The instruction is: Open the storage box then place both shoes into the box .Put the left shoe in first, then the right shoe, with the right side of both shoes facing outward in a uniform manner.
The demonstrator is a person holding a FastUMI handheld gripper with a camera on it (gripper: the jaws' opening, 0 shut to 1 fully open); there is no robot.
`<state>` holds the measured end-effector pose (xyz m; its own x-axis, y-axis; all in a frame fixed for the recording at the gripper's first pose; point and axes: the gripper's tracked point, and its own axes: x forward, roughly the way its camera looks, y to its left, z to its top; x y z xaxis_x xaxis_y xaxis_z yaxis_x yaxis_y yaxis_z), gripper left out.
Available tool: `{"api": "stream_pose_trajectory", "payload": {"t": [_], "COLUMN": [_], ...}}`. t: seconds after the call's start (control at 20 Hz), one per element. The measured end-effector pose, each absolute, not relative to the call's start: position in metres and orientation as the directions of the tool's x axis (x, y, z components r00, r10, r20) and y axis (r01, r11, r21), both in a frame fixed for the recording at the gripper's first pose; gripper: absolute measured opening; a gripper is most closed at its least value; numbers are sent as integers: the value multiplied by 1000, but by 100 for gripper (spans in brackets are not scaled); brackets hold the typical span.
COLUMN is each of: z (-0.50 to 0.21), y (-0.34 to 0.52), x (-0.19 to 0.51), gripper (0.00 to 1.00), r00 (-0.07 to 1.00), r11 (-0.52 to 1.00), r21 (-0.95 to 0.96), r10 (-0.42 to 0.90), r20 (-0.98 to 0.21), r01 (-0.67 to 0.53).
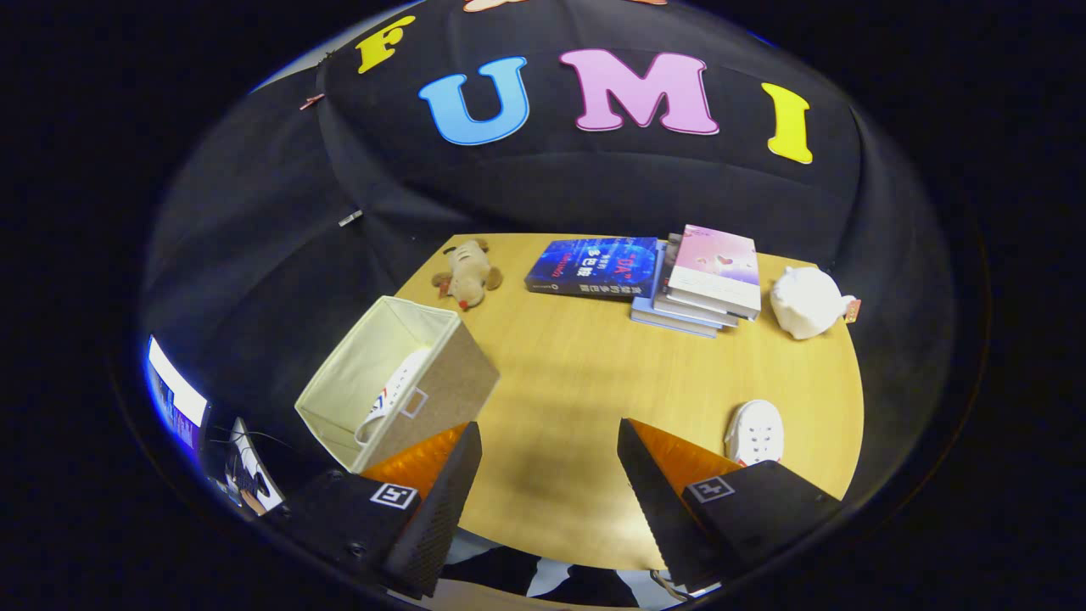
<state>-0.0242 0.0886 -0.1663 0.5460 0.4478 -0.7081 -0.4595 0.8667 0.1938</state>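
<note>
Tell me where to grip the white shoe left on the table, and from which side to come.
Grip the white shoe across its narrow width, likely near the middle, coming down from above. It lies flat on the table just beyond one finger, upper facing up, with bare wood beside it. The gripper is open and holds nothing.

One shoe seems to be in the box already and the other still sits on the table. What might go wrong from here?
1. The white shoe lies near the table edge, just beyond the open gripper; a clumsy grab could knock it off.
2. The storage box sits at the table's corner; a push while loading might tip it.
3. The shoe in the box takes up room, so the second may go in facing the wrong way.
</note>
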Motion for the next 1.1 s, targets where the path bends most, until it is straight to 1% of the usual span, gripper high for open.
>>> {"api": "stream_pose_trajectory", "payload": {"t": [0.25,0.45,0.65,0.75,0.9,1.0,1.1], "z": [-195,-213,-238,-258,-287,-309,-334], "y": [6,-44,-105,-134,-160,-175,-179], "x": [-9,2,15,15,13,14,8], "gripper": [99,99,99,99,99,99,99], "r00": [560,591,623,607,566,546,488], "r11": [893,916,941,958,974,978,978], "r21": [113,85,8,7,44,29,53], "r10": [367,321,230,188,165,141,148], "r20": [-743,-740,-747,-772,-808,-826,-860], "r01": [-435,-392,-338,-287,-222,-207,-203]}}
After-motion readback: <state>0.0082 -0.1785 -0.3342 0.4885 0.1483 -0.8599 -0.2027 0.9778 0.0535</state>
